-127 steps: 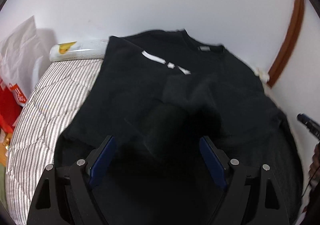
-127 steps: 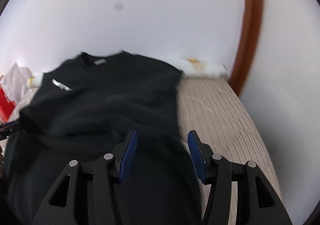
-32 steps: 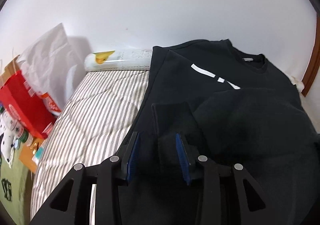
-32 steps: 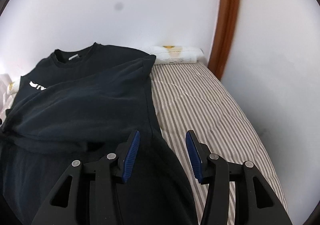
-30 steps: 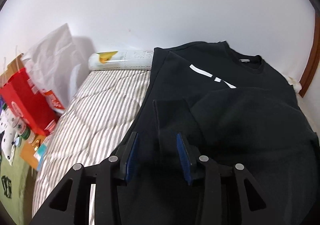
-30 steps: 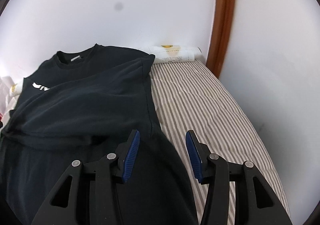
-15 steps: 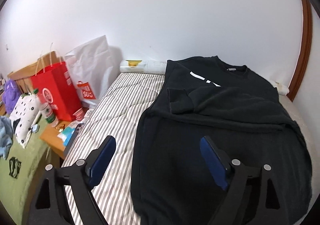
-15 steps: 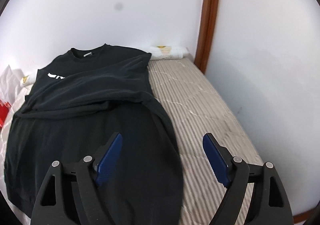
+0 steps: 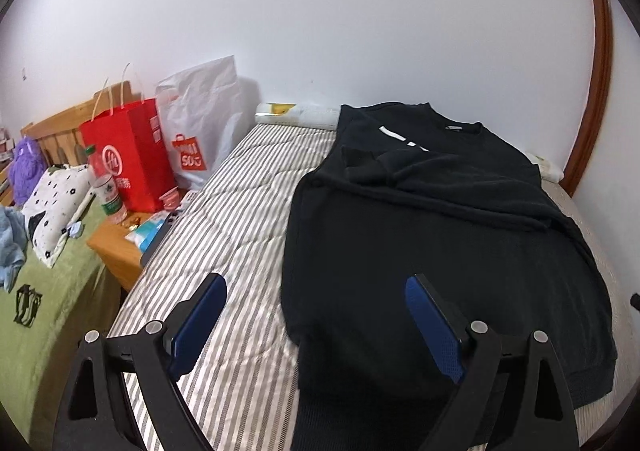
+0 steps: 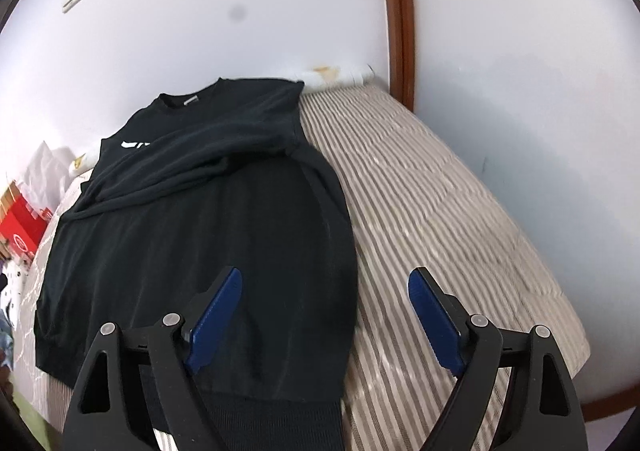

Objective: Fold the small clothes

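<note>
Change since one second ago: both claws have pulled back from the garment and spread wide; the left no longer pinches the sleeve cuff.

Bed (image 9: 248, 203): striped mattress, runs ahead of both claws to the far wall.

Black sweatshirt (image 9: 432, 235): lies flat on the bed, collar toward the wall, hem nearest the claws, both sleeves folded across the chest. Its left edge passes between the left claw's fingers; its right edge passes between the right claw's fingers.

Left claw (image 9: 316, 321): held above the near left corner of the sweatshirt, fingers wide apart, gripping nothing, tilted down along the bed.

Right claw (image 10: 324, 315): held above the hem's right corner, fingers wide apart, empty; its left finger over cloth, its right finger over bare mattress.

White bag (image 9: 200, 123) and red bag (image 9: 128, 155): ahead-left of the left claw, beside the bed.

Wooden stand (image 9: 116, 247): left of the left claw, carries small clutter.

Bottle (image 9: 108, 195): on the stand, before the red bag.
</note>
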### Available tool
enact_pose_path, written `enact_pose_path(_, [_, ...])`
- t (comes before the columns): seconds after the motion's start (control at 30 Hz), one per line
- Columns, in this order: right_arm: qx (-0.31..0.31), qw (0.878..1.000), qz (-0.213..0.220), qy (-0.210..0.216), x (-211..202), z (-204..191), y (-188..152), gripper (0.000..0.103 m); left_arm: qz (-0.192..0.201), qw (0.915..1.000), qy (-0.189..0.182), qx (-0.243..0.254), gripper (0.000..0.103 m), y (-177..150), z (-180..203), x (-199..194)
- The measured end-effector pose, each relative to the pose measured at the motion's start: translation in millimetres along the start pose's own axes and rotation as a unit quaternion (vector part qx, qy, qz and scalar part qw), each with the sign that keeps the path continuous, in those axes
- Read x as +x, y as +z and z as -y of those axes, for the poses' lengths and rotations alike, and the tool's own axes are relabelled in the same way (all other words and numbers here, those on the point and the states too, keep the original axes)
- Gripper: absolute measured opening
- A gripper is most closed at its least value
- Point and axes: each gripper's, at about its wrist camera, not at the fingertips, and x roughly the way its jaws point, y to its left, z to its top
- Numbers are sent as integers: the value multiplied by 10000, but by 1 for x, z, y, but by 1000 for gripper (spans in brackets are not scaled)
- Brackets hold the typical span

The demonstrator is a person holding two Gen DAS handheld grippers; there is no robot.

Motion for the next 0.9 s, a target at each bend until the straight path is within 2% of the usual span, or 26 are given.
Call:
enact_pose_path(0.1, [-49, 9998, -69, -196, 6, 6, -13, 83, 25, 9998, 60, -167, 91, -11, -8, -1])
enact_pose_path(0.17, [-40, 9996, -125, -268, 11, 9, -23, 76, -136, 9996, 30, -232, 91, -17, -13, 3])
enact_pose_path(0.3, [90, 9991, -395, -114, 26, 18, -35, 66, -392, 9987, 11, -321, 89, -28, -21, 16])
enact_pose_path(0.43, [118, 9980, -612, 88, 39, 17, -43, 56, -662, 9965, -177, -477, 88, -34, -29, 35])
enact_pose_path(0.53, [96, 9978, -623, 210, 45, 13, -45, 52, -911, 9948, -292, -338, 84, -35, -29, 52])
enact_pose_path(0.63, [64, 9977, -628, 250, 51, 8, -45, 47, -957, 9947, -288, -230, 78, -37, -27, 66])
enact_pose_path(0.77, [6, 9981, -573, 244, 57, -1, -40, 44, -1079, 9924, -493, -325, 78, -37, -26, 82])
enact_pose_path(0.9, [-104, 9984, -531, 165, 65, -12, -34, 45, -1013, 9930, -482, -369, 78, -33, -21, 90])
